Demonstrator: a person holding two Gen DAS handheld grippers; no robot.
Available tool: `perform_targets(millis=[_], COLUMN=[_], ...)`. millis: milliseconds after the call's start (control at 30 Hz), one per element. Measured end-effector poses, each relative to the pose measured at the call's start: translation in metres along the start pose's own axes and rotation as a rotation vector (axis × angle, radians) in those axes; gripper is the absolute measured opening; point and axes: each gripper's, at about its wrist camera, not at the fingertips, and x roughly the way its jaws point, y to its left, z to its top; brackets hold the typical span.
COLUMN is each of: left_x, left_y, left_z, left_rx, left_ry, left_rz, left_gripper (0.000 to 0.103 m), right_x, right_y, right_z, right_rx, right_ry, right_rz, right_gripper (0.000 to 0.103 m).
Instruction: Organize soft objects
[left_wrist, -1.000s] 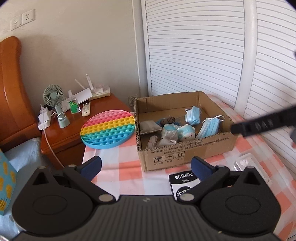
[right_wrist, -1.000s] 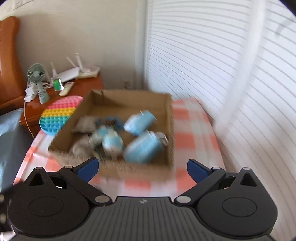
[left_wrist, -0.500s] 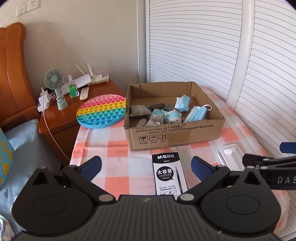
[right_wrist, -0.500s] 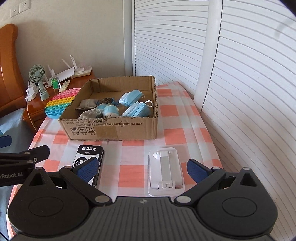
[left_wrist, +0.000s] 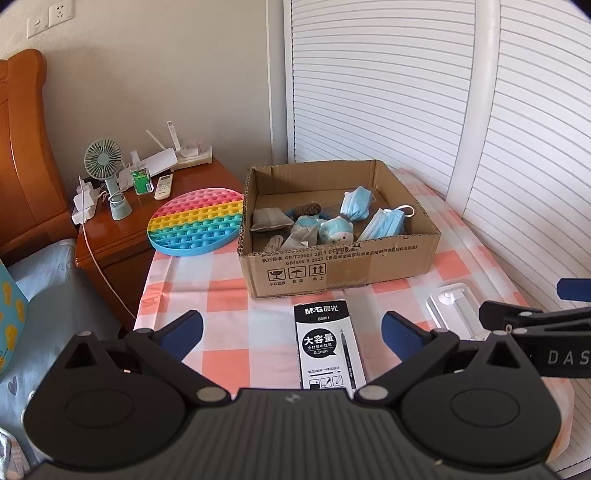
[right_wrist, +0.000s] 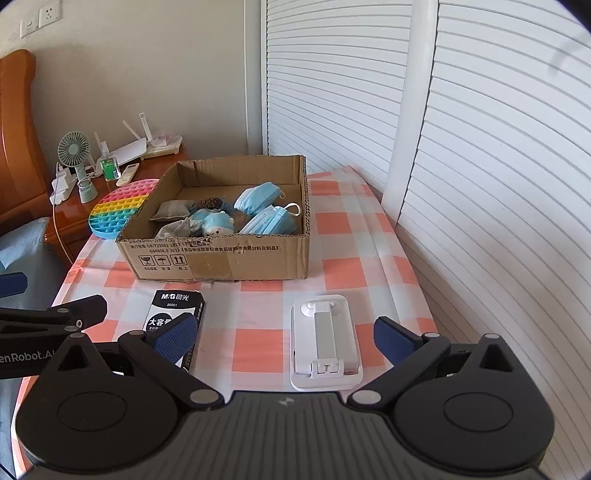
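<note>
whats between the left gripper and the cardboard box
In the left wrist view, only the black-and-white pen box lies on the checked cloth between the left gripper and the cardboard box.

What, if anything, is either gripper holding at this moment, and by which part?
Nothing is held. The left gripper and the right gripper are both open and empty above the checked tablecloth, short of the cardboard box.

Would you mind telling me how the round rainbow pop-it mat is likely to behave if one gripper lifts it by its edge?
The rainbow pop-it mat looks like thin silicone, so it would probably droop. It seems light, and its bubbled surface should offer some grip.
</note>
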Motion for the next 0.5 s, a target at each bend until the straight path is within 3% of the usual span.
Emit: perform_targets(millis=[500], left_x=[-0.0013], left_y=[-0.0019], left_z=[0.0014], left_rx=[-0.004], left_ry=[-0.003], left_rz=[-0.007], left_gripper=[0.102], right_x=[-0.0068], right_y=[0.001], right_z=[0.002], right_rx=[-0.011], right_ry=[-0.022], right_rz=[-0.016], right_gripper=[0.103])
